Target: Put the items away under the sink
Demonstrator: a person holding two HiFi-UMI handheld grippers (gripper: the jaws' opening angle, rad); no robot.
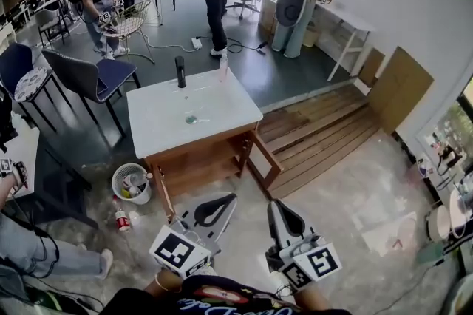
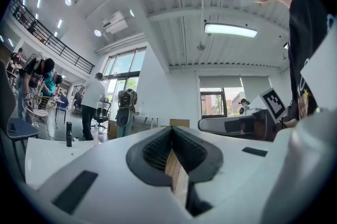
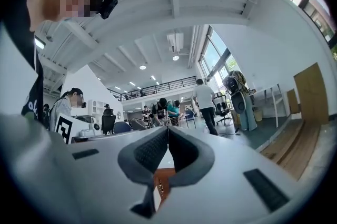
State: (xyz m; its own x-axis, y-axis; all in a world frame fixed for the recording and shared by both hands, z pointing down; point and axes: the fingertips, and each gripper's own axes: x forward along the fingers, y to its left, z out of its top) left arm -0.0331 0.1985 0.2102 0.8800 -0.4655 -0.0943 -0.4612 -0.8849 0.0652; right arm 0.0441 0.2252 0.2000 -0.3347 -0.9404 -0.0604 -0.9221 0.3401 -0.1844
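Both grippers are low in the foreground of the head view, well short of the sink cabinet [image 1: 198, 158]. Left gripper [image 1: 225, 201] has its jaws together with nothing between them; right gripper [image 1: 275, 206] is the same, jaws closed and empty.

Items to stow:
- The white basket [image 1: 116, 174] sits on the floor just left of the cabinet, with small yellow and green things inside, too small to name.
- A small bottle [image 1: 122, 219] with a red label is on the floor near the basket; upright or tipped, cannot tell.
- A clear bottle [image 1: 223, 65] stands on the sink's white tabletop [image 1: 162, 121], near the black faucet [image 1: 179, 72].

The cabinet door [image 1: 266, 160] hangs open, so the space underneath looks reachable.

Handling guess:
- The basket is probably light openwork plastic with a stiffish rim. Pinch the rim wall and keep it level, or the loose contents spill.
- The bottles are likely light, smooth and round, so slippery. Clamp across the body or at the neck, not the cap
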